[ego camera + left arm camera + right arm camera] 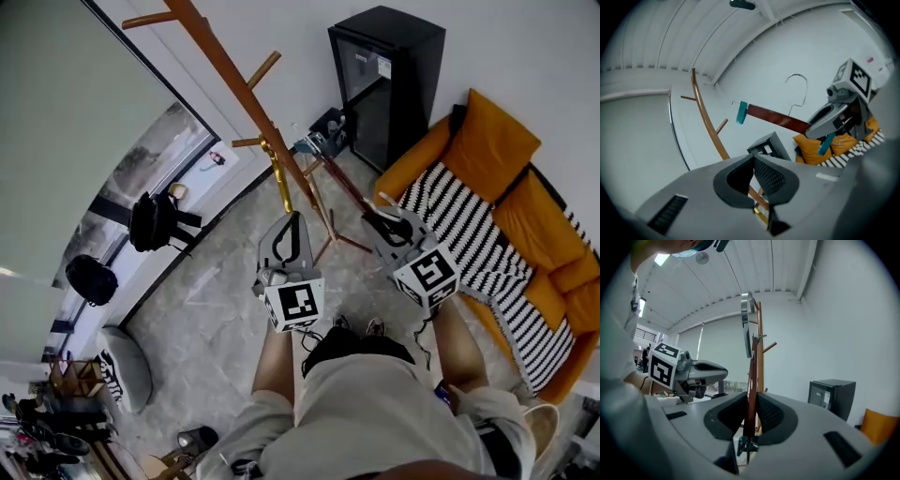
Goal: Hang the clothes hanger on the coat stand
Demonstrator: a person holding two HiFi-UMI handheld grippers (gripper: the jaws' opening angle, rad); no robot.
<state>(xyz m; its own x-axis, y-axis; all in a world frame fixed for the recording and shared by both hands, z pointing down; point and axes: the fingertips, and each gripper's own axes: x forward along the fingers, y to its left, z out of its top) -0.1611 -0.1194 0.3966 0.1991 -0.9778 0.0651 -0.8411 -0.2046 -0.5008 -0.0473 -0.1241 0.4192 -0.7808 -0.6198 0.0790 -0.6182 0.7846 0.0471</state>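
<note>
Two grippers were raised. The right gripper point(750, 397) had the clothes hanger point(776, 118) clamped in its jaws, mid-frame near the coat stand point(239, 84) and not yet hung. The left gripper point(753, 159) had its jaws clenched on nothing. Hanging it well probably meant lifting the hook point(806, 90) over a peg point(264, 67) before letting go. Below lay a grey stone floor point(216, 281), with an orange sofa point(487, 150) at right.

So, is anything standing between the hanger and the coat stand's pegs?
Nothing visible does. The right tongs clamp the hanger by its bar, and only open air shows between its hook and the coat stand. The left tongs are shut and empty, off to the side.
</note>
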